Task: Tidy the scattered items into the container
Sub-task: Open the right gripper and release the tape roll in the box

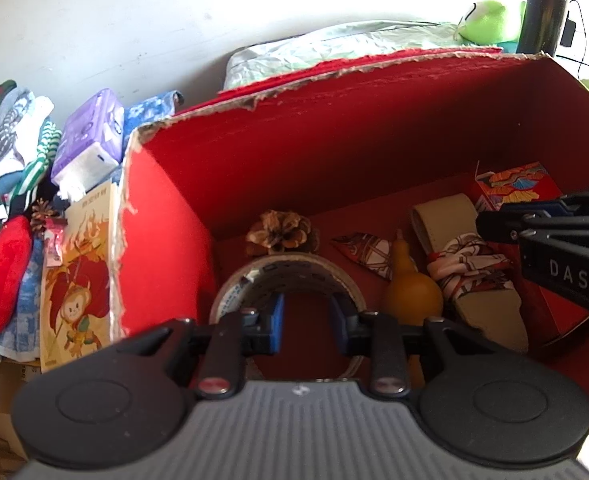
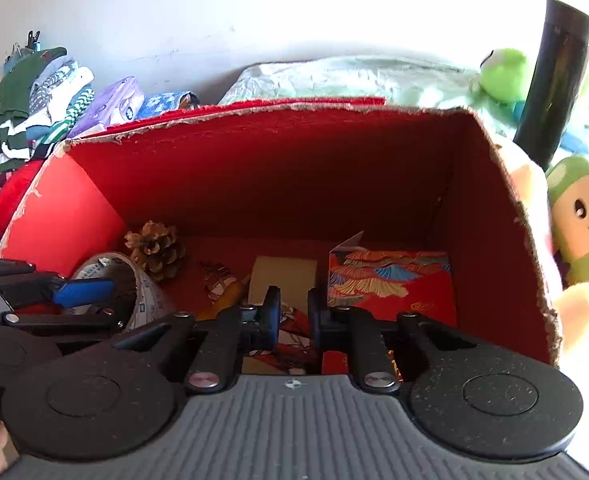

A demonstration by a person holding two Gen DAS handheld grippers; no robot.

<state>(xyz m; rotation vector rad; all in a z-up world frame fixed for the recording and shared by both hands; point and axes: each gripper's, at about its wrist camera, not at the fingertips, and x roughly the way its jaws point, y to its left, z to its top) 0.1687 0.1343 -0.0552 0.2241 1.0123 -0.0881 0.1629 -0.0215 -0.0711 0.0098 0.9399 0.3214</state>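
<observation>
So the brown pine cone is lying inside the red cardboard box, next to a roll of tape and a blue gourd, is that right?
Not quite: the gourd is yellow-orange, not blue, as the left wrist view shows. The brown pine cone does lie inside the red cardboard box, next to the roll of tape.

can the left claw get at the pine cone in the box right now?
Probably not directly: the left claw straddles the tape roll's wall, and that roll sits between it and the pine cone. Above the roll, the way looks free.

The torn cardboard box point(image 2: 278, 176) is red inside. At 10 o'clock in it lies a brown pine cone point(image 2: 156, 249); at 3 o'clock a red carton with a blue, orange and yellow fan pattern point(image 2: 390, 280). The gourd point(image 1: 412, 292) is mustard yellow. Both tongs carry blue pads point(image 1: 279, 322).
</observation>
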